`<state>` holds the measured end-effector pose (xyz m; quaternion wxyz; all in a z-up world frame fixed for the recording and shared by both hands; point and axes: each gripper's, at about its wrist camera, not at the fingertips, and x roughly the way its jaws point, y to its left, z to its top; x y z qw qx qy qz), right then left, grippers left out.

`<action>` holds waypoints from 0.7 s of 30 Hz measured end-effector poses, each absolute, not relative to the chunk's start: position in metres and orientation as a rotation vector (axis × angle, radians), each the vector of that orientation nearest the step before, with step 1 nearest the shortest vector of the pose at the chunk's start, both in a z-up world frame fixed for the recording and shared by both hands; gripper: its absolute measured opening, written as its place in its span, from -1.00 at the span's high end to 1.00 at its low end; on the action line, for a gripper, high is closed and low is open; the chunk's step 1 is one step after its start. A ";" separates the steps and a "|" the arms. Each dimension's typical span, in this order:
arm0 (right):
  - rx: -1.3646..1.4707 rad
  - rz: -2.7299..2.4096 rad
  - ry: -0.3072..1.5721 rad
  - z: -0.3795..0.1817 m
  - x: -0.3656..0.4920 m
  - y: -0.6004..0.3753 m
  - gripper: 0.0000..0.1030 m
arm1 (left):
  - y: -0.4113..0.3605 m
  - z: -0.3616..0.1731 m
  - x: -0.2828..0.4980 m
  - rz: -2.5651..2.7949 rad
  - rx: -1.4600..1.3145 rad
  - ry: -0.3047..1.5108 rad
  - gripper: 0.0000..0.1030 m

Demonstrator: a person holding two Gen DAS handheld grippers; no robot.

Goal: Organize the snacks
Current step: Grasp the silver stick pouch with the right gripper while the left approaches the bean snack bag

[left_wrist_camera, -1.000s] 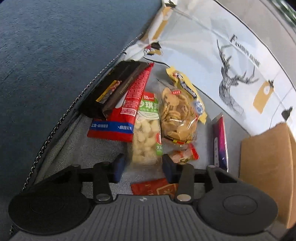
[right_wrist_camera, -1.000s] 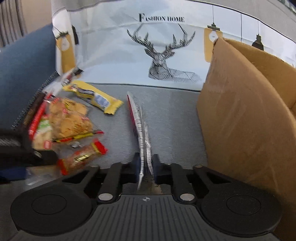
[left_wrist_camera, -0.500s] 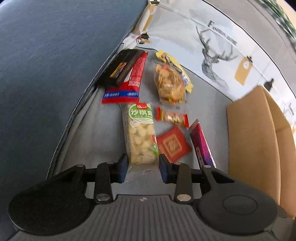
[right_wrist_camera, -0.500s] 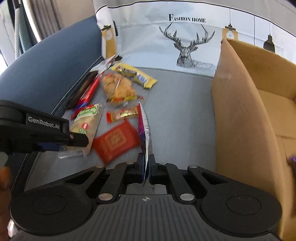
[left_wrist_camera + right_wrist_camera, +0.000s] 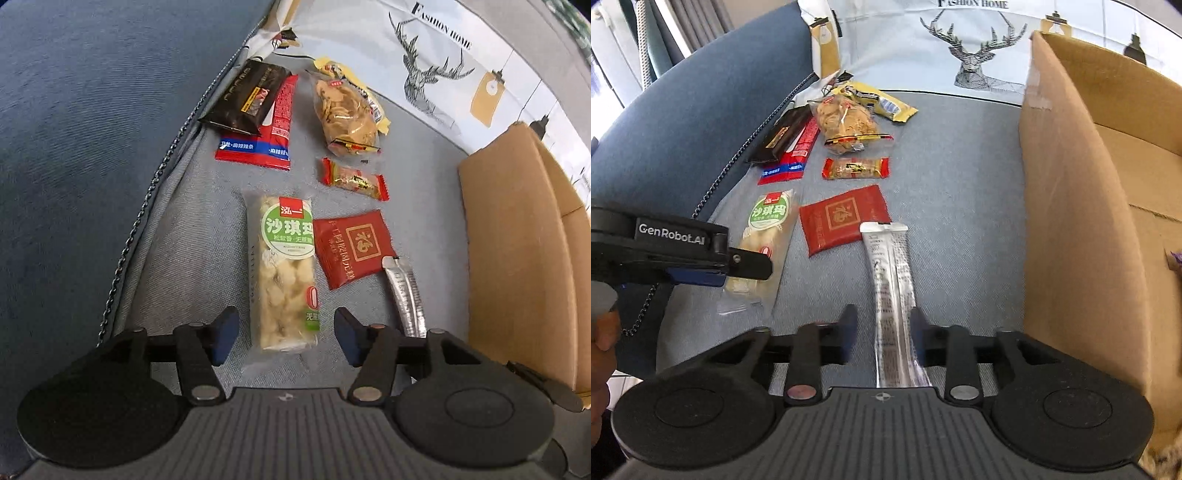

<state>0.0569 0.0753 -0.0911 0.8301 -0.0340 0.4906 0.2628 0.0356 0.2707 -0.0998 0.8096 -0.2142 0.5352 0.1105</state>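
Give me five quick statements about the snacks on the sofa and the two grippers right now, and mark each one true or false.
1. The green-label snack pack lies between the left gripper fingers, which are opening and not pressing it. True.
2. The right gripper is clamped shut on the silver stick pack. False: its jaws are opening, with gaps beside the pack.
3. The red square packet sits inside the cardboard box. False: it lies on the grey cushion.
4. The black packet overlaps the long red packet. True.
5. The clear bag of crackers is in the left gripper. False: it lies farther back.
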 end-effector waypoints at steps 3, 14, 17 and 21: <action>-0.086 0.563 1.050 -0.096 0.061 0.082 0.29 | 0.268 -0.103 0.043 0.254 -0.427 1.156 -0.21; -0.191 0.532 1.025 -0.104 0.063 0.096 0.71 | 0.256 -0.110 0.057 0.265 -0.383 1.179 -0.20; -0.227 0.538 1.003 -0.104 0.060 0.098 0.78 | 0.254 -0.111 0.058 0.267 -0.373 1.183 -0.21; -0.272 0.538 0.973 -0.102 0.056 0.101 0.83 | 0.253 -0.112 0.057 0.271 -0.367 1.187 -0.20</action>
